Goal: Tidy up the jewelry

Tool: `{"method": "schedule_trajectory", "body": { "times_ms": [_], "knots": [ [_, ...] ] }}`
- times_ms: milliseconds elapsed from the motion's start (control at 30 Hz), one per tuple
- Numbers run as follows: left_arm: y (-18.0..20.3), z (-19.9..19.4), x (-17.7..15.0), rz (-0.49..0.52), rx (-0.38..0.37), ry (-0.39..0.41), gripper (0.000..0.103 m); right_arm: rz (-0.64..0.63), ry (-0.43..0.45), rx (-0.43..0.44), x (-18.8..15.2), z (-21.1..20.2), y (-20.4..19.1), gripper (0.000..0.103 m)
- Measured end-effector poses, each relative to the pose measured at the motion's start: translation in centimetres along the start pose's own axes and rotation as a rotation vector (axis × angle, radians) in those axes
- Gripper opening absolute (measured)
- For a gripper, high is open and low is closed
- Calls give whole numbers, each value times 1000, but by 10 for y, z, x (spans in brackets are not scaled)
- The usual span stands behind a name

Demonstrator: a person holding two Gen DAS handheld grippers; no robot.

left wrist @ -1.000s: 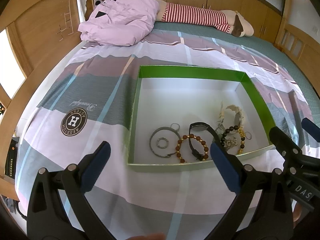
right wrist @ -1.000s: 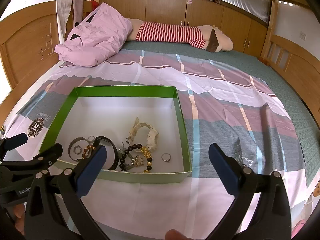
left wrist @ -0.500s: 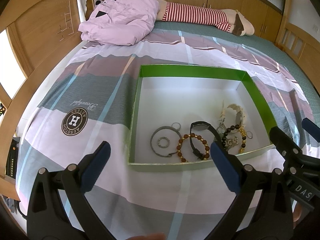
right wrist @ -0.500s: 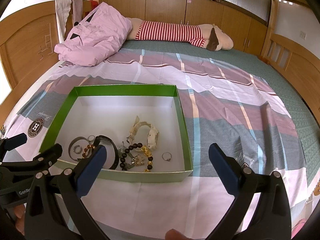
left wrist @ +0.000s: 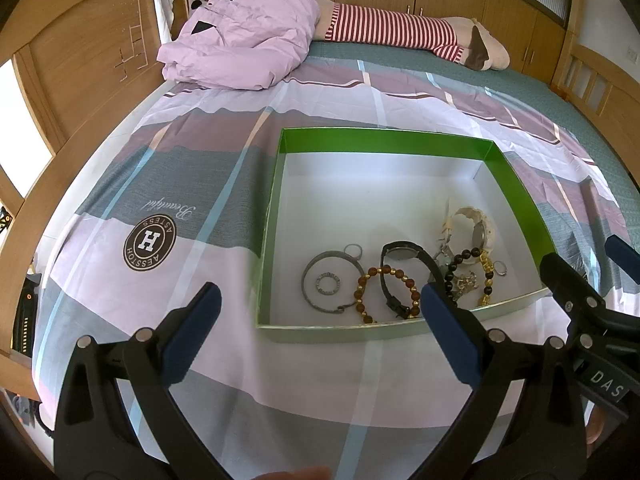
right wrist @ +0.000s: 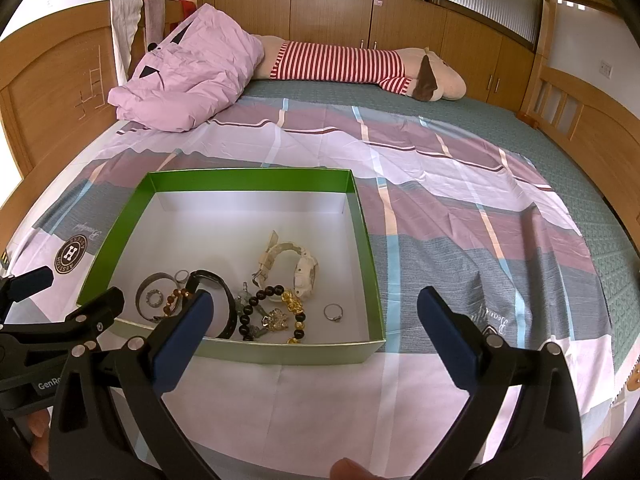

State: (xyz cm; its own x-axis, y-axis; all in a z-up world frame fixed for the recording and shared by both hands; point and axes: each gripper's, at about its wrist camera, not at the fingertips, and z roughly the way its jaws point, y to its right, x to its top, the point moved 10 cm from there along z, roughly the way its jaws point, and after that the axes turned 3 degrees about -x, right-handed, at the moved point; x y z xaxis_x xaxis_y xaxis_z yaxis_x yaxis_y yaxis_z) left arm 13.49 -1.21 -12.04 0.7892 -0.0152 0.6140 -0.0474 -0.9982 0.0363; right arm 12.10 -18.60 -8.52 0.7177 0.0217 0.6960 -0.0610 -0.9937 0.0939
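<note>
A shallow green-walled box (left wrist: 384,140) (right wrist: 248,178) with a white floor lies on the bed. Jewelry sits in its near half: a grey bangle (left wrist: 320,280), a brown bead bracelet (left wrist: 364,284), a black watch (left wrist: 400,252) (right wrist: 216,280), a cream watch (left wrist: 476,224) (right wrist: 300,268), a dark and gold bead bracelet (left wrist: 476,272) (right wrist: 280,308), and a small ring (right wrist: 333,313). My left gripper (left wrist: 318,306) is open, held just short of the box's near wall. My right gripper (right wrist: 316,312) is open too, above the box's near right corner. Neither holds anything.
A striped pink, grey and white sheet (right wrist: 440,208) covers the bed. At the back lie a crumpled pink quilt (left wrist: 240,40) and a red-striped plush toy (right wrist: 352,64). Wooden bed boards (left wrist: 80,64) run along the left and far right.
Both views have crept slightly toward the box, which sits a touch lower in frame. The jewelry has not moved and both grippers stay open.
</note>
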Motion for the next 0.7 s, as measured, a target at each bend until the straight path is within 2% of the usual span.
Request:
{"method": "schedule_trajectory", "body": {
  "times_ms": [700],
  "knots": [
    [1, 1, -2, 9, 6, -5, 101, 2, -1, 0, -1, 0, 0, 102]
  ]
}}
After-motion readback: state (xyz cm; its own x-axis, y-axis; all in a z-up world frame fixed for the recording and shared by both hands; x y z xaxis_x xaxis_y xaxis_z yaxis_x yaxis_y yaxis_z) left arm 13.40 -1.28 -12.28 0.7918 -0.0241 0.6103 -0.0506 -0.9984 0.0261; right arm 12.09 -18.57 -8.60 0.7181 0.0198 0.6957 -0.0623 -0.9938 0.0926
